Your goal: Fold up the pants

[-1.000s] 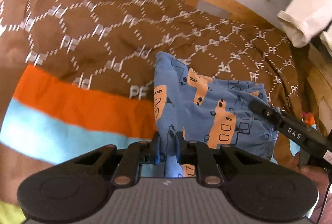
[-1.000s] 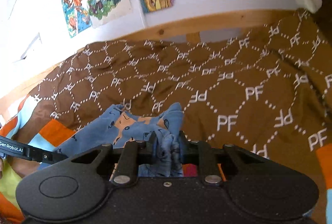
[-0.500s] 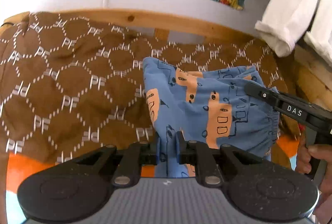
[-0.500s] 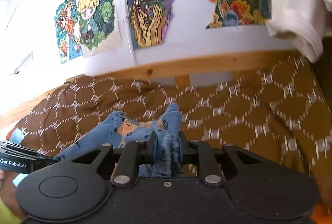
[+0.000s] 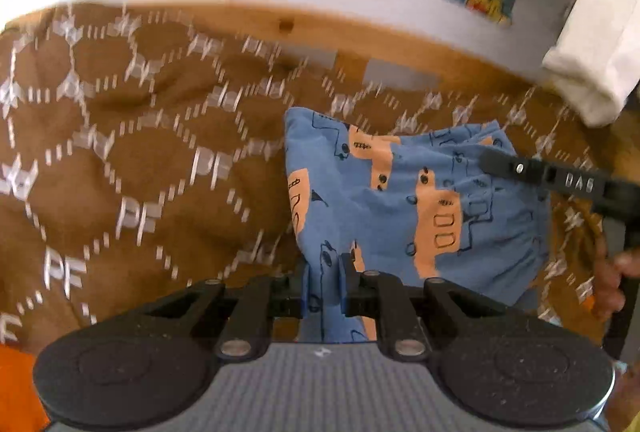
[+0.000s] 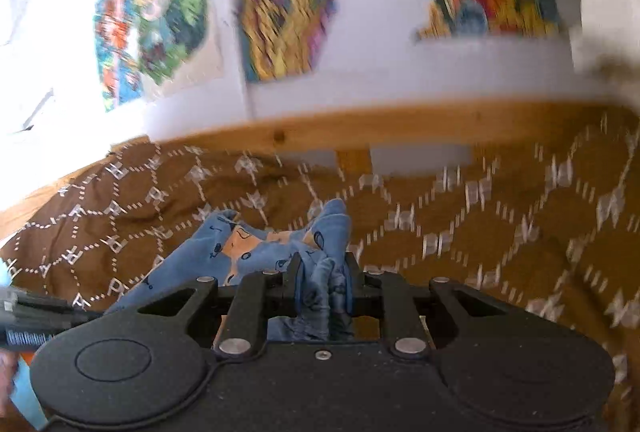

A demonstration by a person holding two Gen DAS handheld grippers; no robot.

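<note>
The pants [image 5: 420, 200] are soft matt blue cloth with orange printed vehicles, bunched where the grippers pinch it. Bedspread [image 5: 140, 160] is brown woven-looking fabric, matt, with a pale printed pattern. Bed rail [image 6: 360, 130] is bare pine-coloured wood (knots showing), slight sheen. Both the left gripper [image 5: 323, 286] and right gripper [image 6: 322, 288] look like black matt plastic, grainy, with shiny metal pins. Wall posters [image 6: 280, 4] look like paper.

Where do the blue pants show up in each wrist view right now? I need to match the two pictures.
Left wrist view: blue pants fill centre-right, stretched from the left gripper toward the right gripper.
Right wrist view: blue pants sit lower centre, bunched in the right gripper.
Shared landmark: wooden bed rail, with a knot, behind the brown blanket.
</note>
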